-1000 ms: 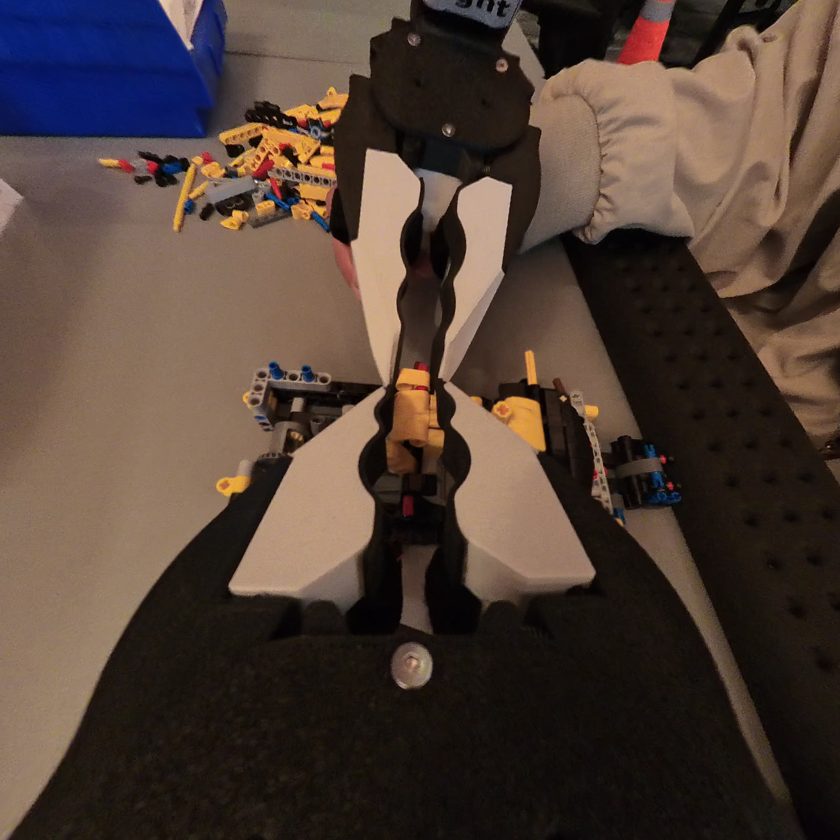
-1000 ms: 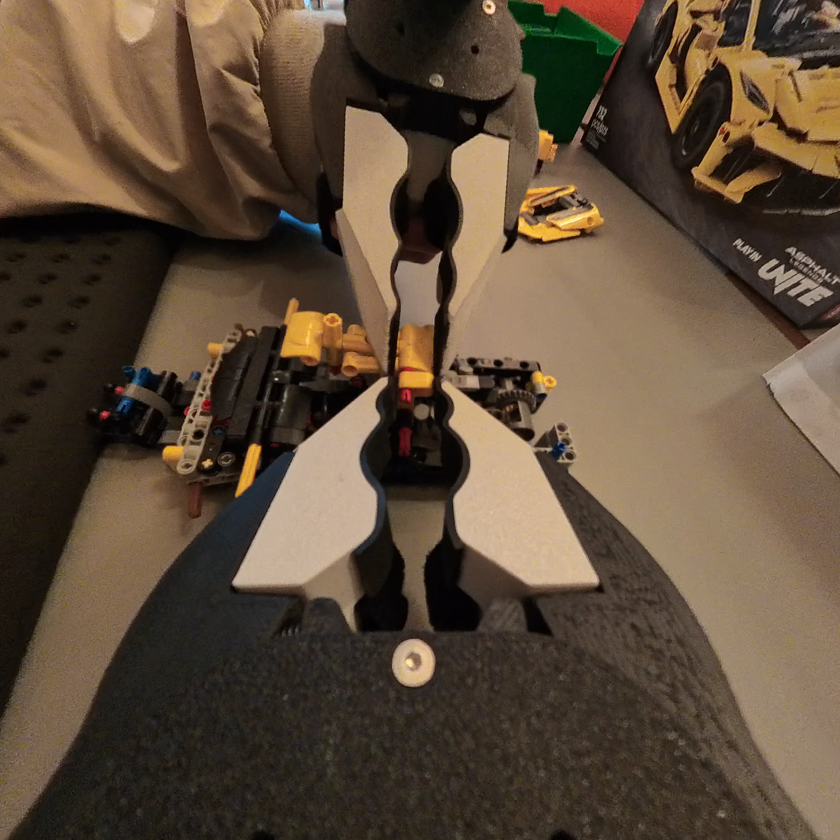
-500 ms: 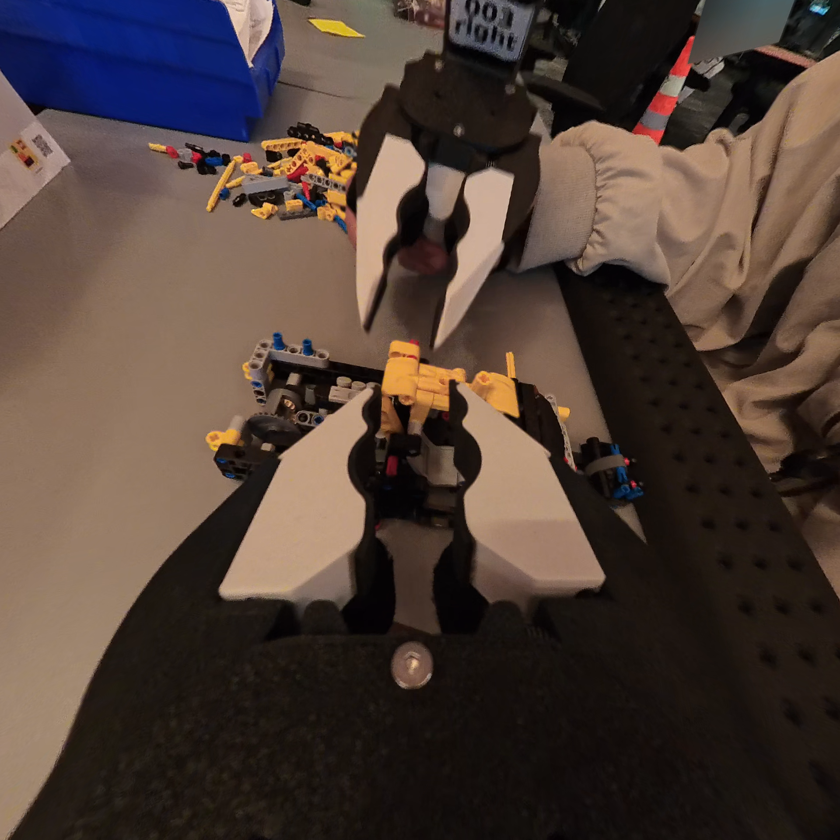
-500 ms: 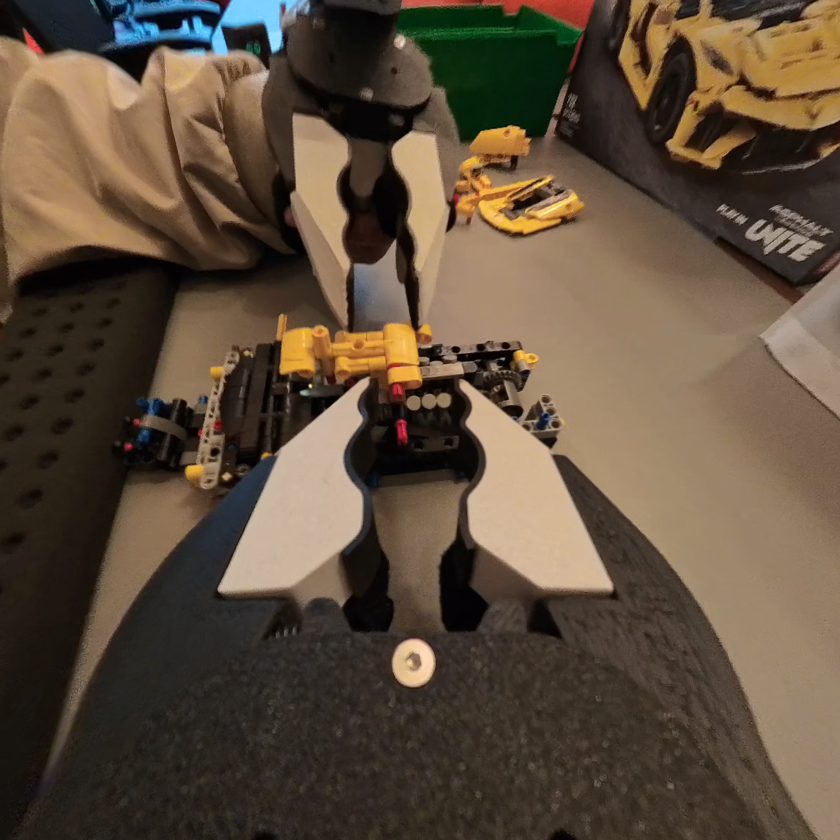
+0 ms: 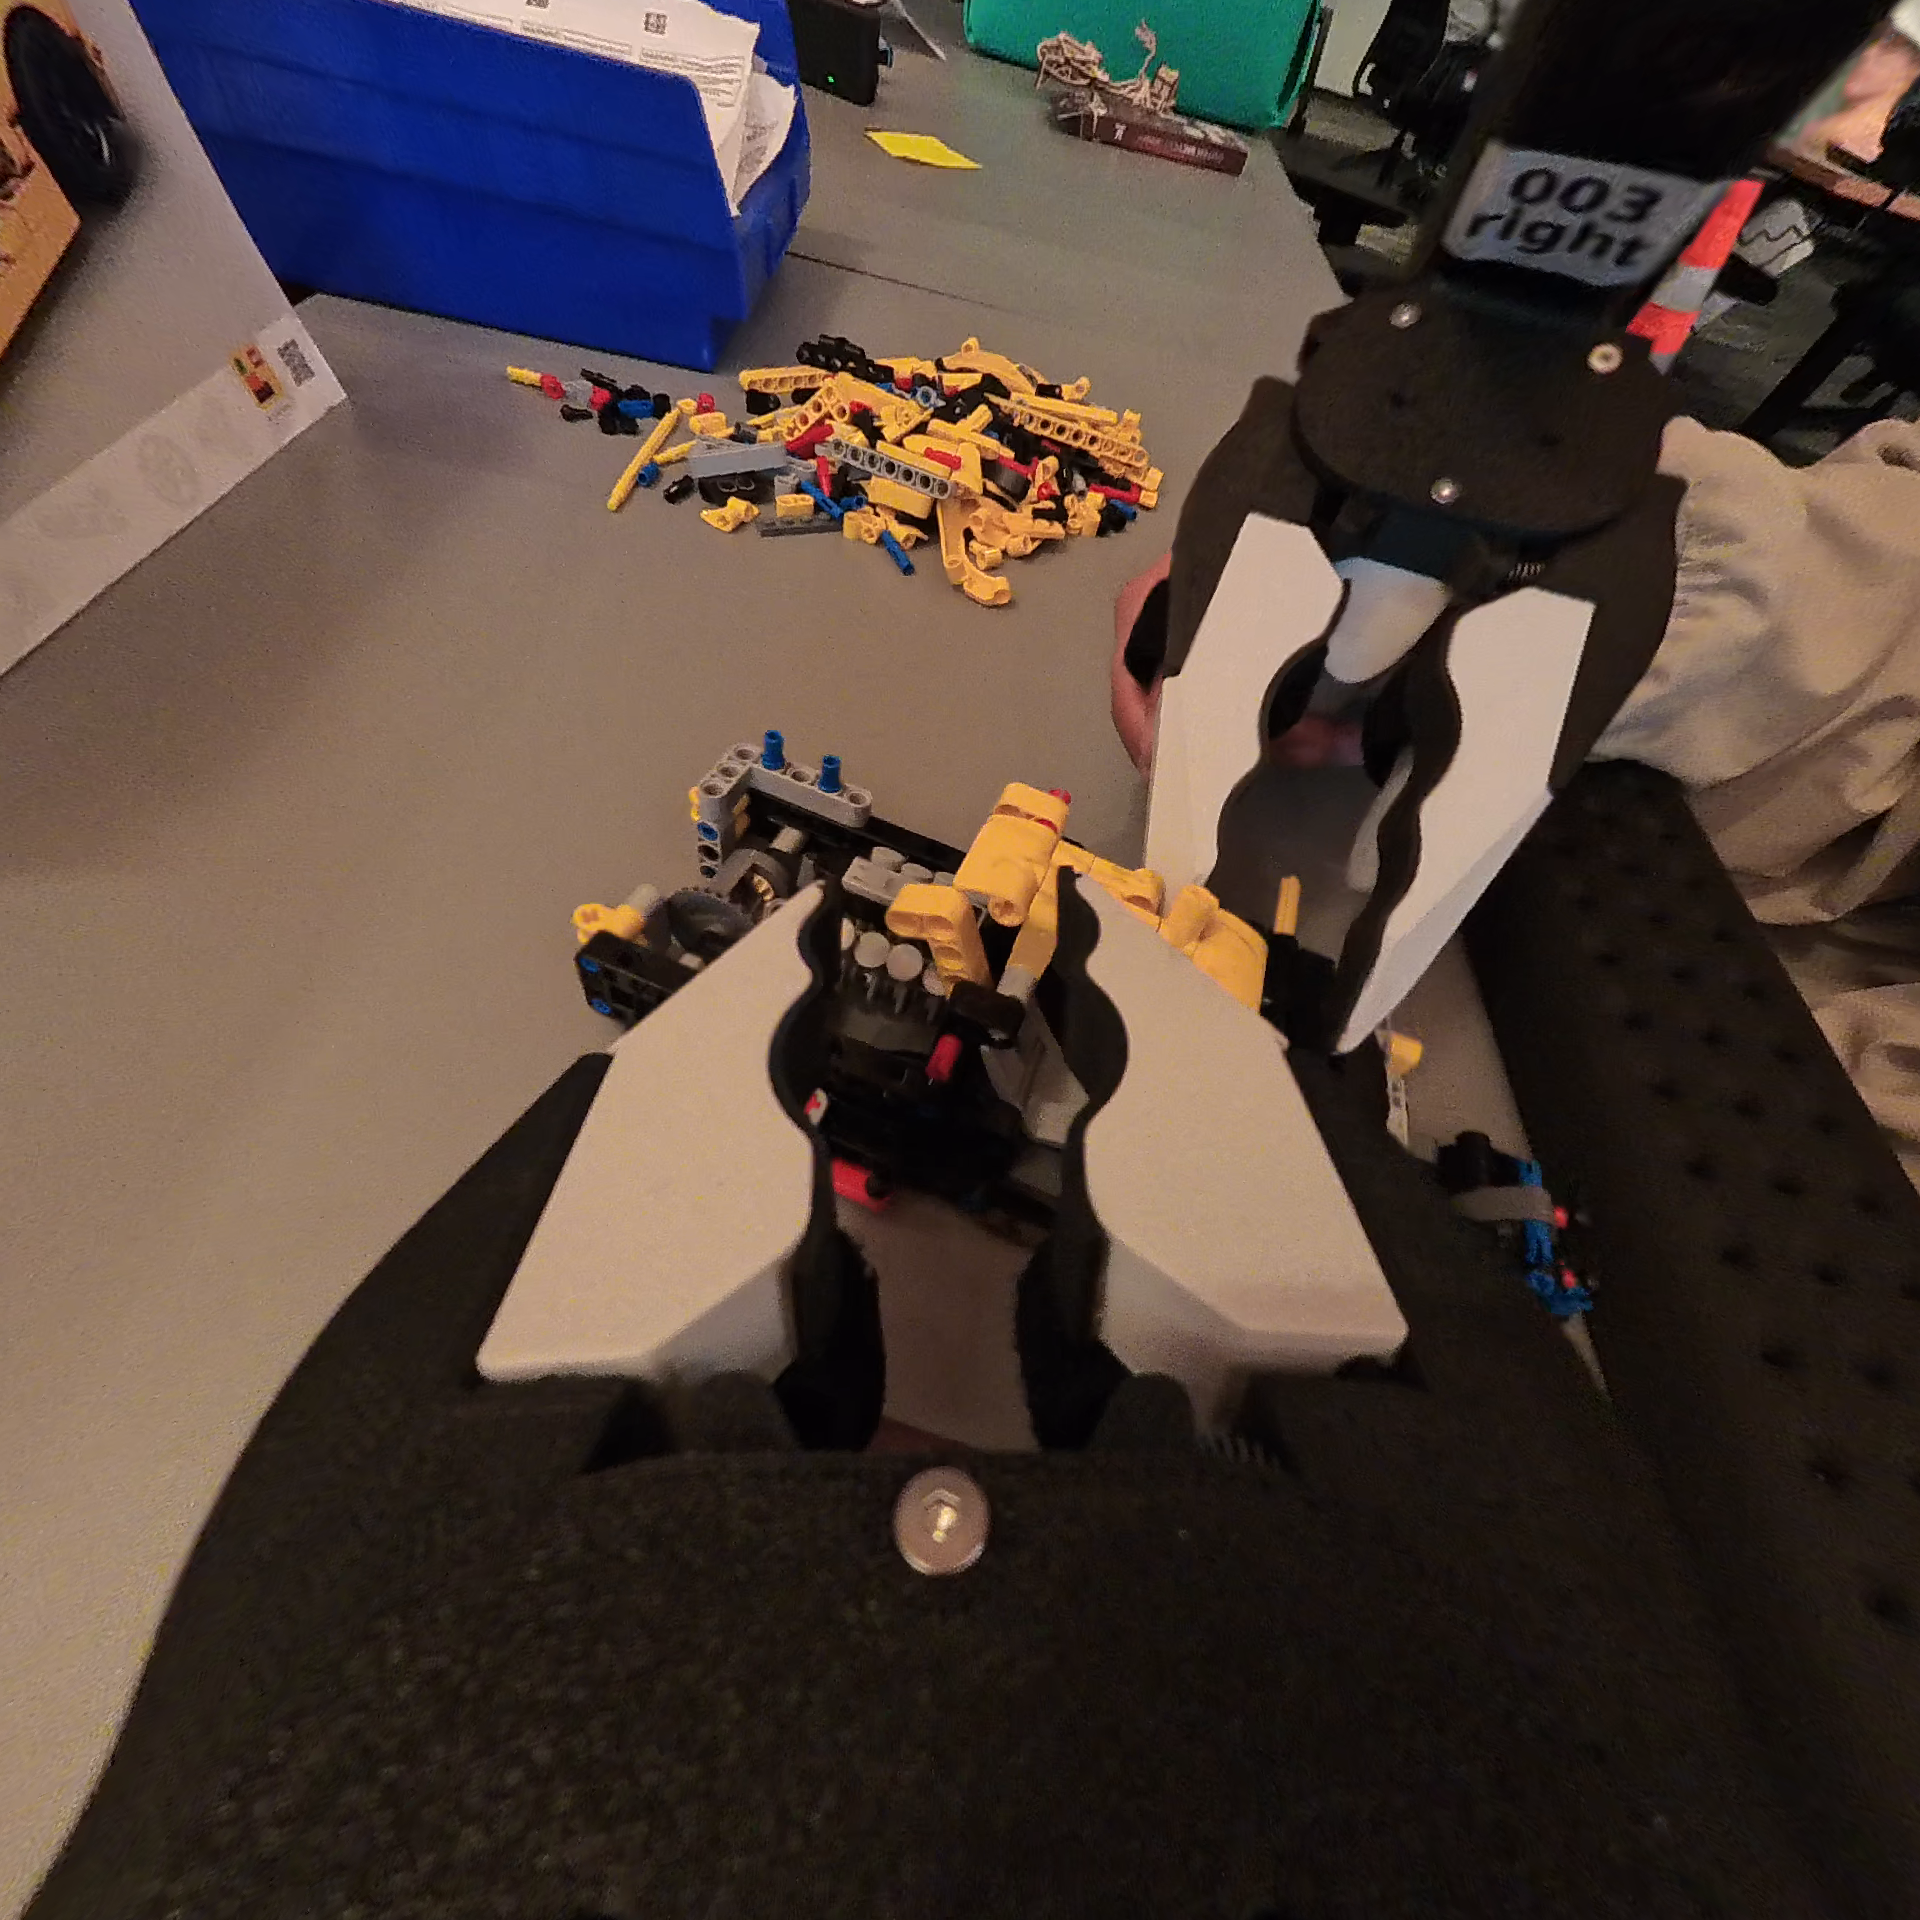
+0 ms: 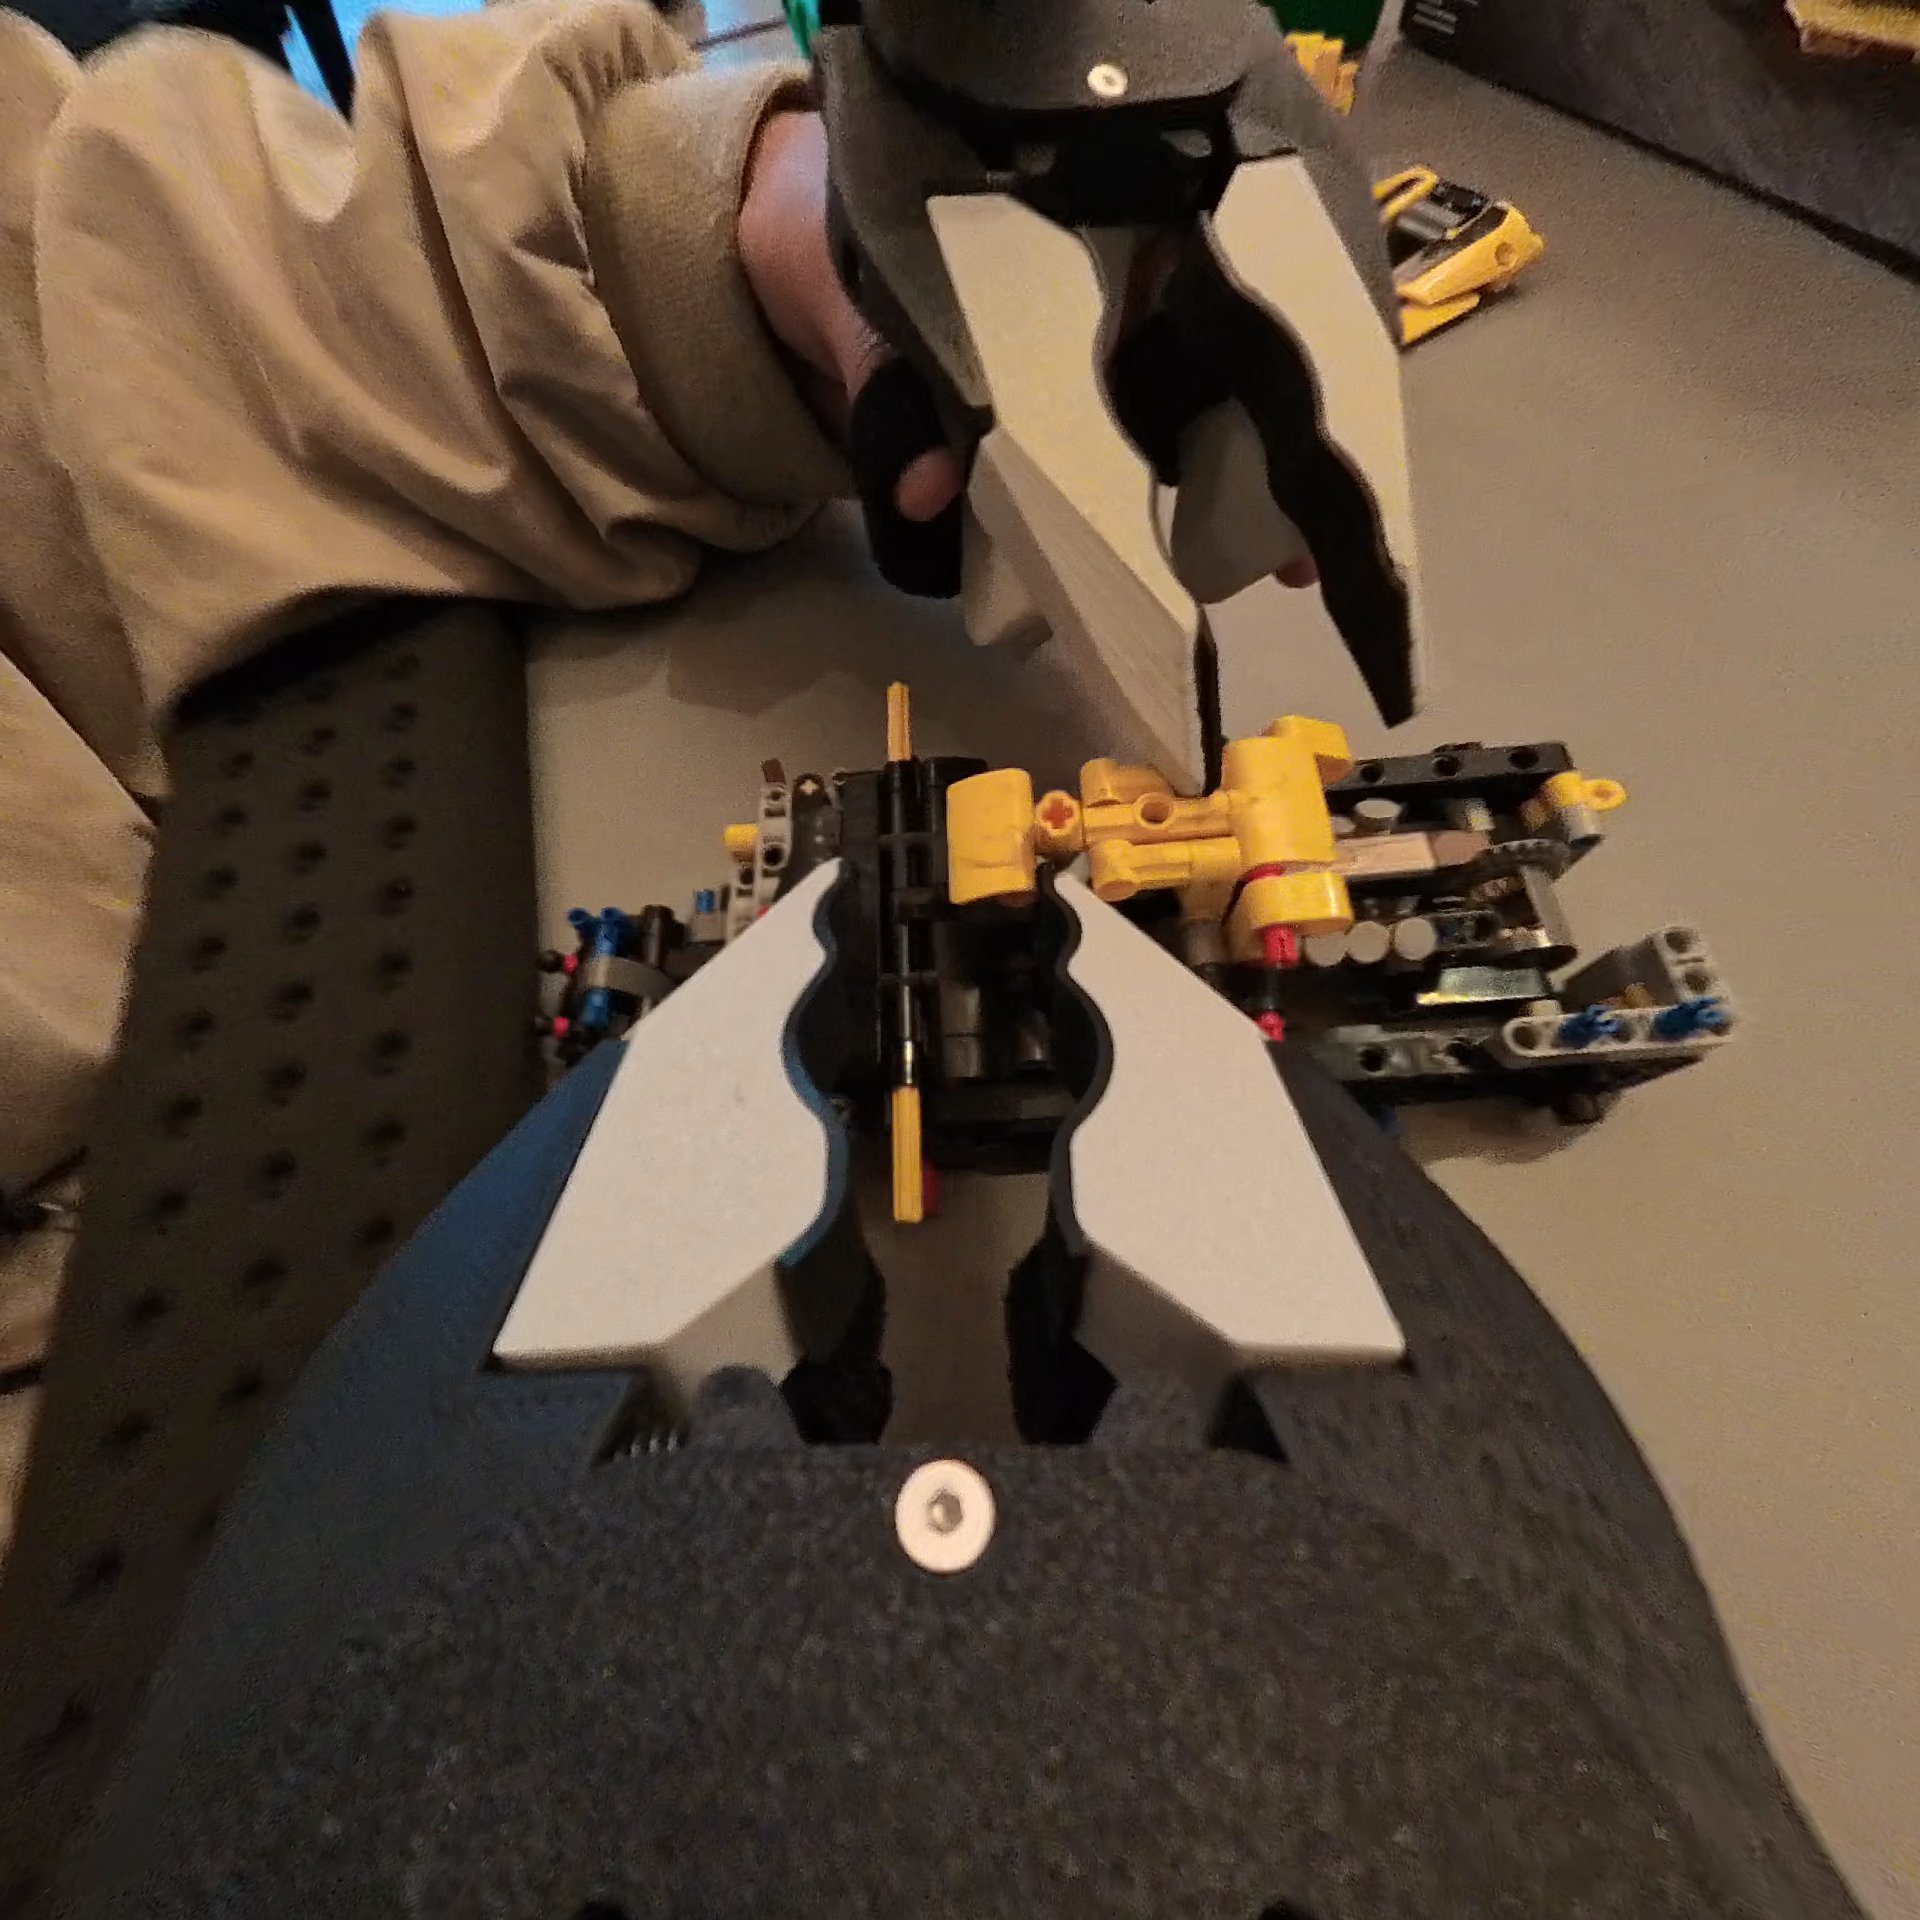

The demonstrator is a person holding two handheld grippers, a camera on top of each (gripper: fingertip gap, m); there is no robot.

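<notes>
Partly built brick model point(image 5: 914, 945) of black, grey and yellow plastic beams, pins and gears; resting on smooth grey table point(image 5: 343, 790), near its edge beside black perforated mat point(image 5: 1714, 1091). Long axis parallel to that edge, running crosswise in right wrist view; grey beam with 2 blue pins point(image 6: 1621, 1023) at 1 end, small blue-and-black cluster at the other.

Left gripper point(image 5: 940, 904): matte grey wedge fingers with wavy black inner pads, jaws parted, empty, straddling yellow section of model; contact cannot be confirmed.

Right gripper point(image 6: 945, 883): same build, jaws parted, empty, poised over black middle section carrying slim yellow axle point(image 6: 904, 1132); contact not discernible.

Blue plastic bin point(image 5: 499, 166) at far side, holding white paper sheets. Loose pile of yellow, black, red and blue pieces point(image 5: 904, 457) in front of bin, directly on table. Yellow curved car body panel point(image 6: 1455, 249) lying apart on table.
</notes>
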